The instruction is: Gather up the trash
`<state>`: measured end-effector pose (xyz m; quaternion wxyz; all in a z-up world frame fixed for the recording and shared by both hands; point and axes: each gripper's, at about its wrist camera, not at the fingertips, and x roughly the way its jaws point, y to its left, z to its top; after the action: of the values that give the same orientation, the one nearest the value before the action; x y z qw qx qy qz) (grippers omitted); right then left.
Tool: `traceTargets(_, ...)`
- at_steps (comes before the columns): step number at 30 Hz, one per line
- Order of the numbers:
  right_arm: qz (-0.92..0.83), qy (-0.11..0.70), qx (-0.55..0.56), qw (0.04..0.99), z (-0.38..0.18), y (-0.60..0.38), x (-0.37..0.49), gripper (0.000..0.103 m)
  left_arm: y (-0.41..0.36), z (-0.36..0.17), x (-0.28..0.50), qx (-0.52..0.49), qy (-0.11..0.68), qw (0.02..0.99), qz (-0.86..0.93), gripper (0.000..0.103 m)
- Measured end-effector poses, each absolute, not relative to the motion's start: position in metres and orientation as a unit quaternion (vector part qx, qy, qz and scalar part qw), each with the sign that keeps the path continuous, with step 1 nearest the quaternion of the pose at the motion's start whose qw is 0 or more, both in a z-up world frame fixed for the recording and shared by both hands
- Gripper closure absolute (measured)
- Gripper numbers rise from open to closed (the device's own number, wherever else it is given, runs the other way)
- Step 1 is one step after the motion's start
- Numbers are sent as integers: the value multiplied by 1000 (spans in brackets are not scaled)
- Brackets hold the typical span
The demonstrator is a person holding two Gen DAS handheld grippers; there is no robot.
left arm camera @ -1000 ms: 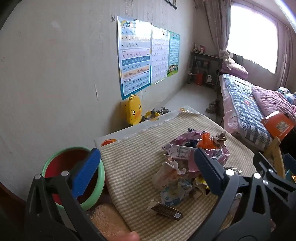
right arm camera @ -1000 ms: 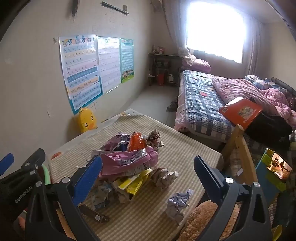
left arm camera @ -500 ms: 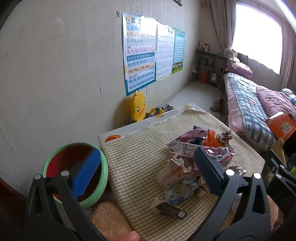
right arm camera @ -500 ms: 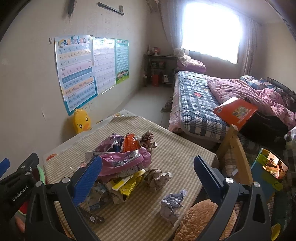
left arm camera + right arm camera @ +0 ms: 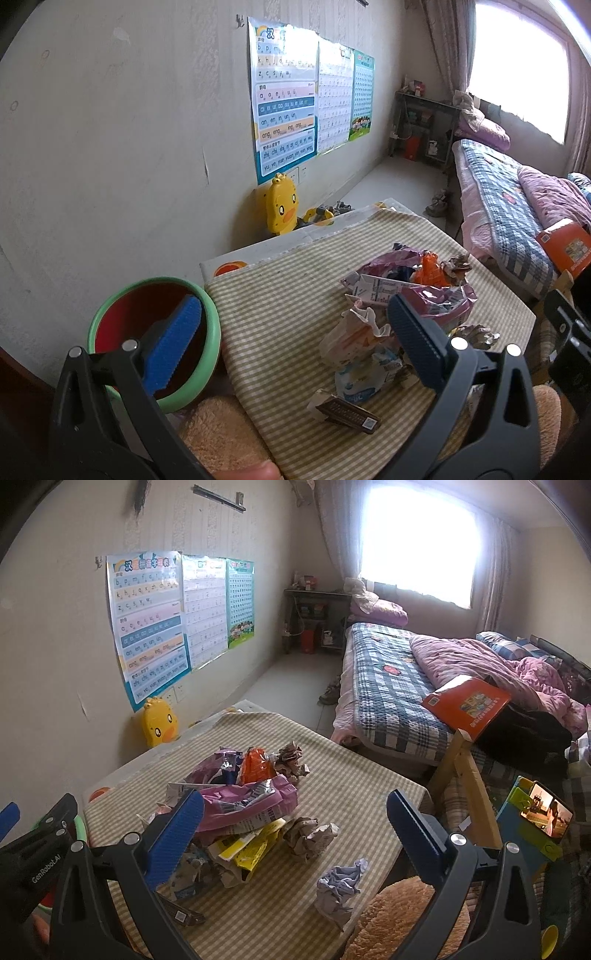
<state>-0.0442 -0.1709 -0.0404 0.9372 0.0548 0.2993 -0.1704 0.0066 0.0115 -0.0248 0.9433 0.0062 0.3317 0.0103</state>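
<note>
1. Beige-and-white striped cloth covers the tabletop; we see a heap of trash sitting on it toward its left-centre.
2. We note the heap's contents: a pink foil bag on top, an orange wrapper behind it, a yellow wrapper below it, and a white-and-blue packet at the near side.
3. We log three loose pieces: a brown crumpled paper touching the heap's right edge, a grey crumpled tissue apart from it near the tabletop's front edge, and a dark flat wrapper with a barcode lying alone at the near-left edge.
4. Left gripper: jaws spread wide and holding nothing. In its own view the left blue pad overlaps the bin and the right pad overlaps the heap.
5. Right gripper: jaws likewise spread wide and holding nothing, raised above the tabletop with the heap seen between its pads.
6. We find a round bin with a green rim and red inside just beside the tabletop's left edge, lower than the cloth.
7. Surroundings: a fuzzy tan cushion just in front of the tabletop, a yellow duck toy against the wall under the alphabet posters, and a bed with a checked quilt to the right with an orange book on it.
</note>
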Motion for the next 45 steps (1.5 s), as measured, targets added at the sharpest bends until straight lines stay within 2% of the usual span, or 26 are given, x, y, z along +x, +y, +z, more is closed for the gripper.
traceTargets(45,-181,305,58,933,-50,-177,-47,8,14,-26,5,15,330,944,21,3)
